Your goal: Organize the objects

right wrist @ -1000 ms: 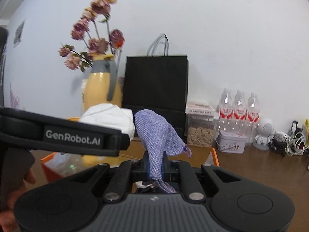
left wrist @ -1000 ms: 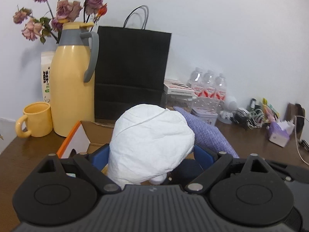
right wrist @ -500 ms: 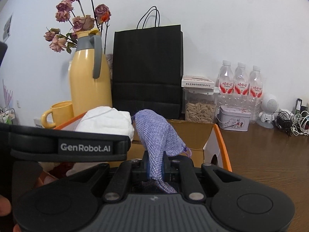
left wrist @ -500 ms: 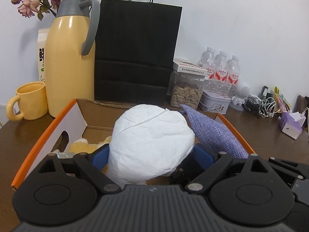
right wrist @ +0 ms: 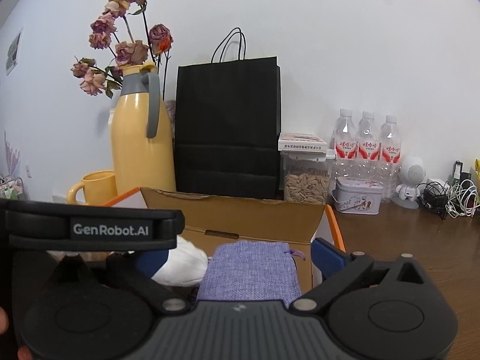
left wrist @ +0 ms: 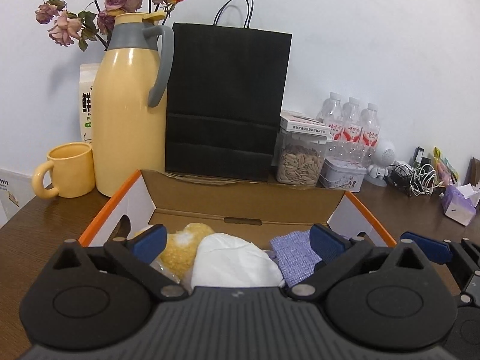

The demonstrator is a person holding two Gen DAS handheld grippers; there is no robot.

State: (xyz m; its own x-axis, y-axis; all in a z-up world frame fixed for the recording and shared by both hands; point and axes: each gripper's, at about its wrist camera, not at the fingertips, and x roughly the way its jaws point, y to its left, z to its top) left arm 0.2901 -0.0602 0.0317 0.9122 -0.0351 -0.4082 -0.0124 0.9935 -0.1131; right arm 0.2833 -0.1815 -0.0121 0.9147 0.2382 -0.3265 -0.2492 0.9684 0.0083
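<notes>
An open cardboard box [left wrist: 246, 204] with orange edges sits on the wooden table; it also shows in the right wrist view [right wrist: 234, 210]. A white crumpled bundle [left wrist: 237, 264] lies in it beside a yellow fluffy item [left wrist: 186, 246] and a purple woven pouch [left wrist: 295, 255]. My left gripper [left wrist: 237, 240] is open above the bundle, its blue pads apart. My right gripper [right wrist: 240, 252] is open over the purple pouch [right wrist: 252, 270], which lies flat in the box next to the white bundle [right wrist: 183, 264].
Behind the box stand a yellow thermos [left wrist: 129, 105] with dried roses, a yellow mug [left wrist: 67, 174], a black paper bag [left wrist: 225, 105], a seed jar [left wrist: 300, 162], a tin [left wrist: 342, 174], three water bottles [left wrist: 351, 129] and tangled cables [left wrist: 417, 177]. A tissue pack [left wrist: 459, 204] lies right.
Both grippers lowered into the box and opened. The white bundle left my left gripper and the purple pouch left my right gripper; both now lie in the box.
</notes>
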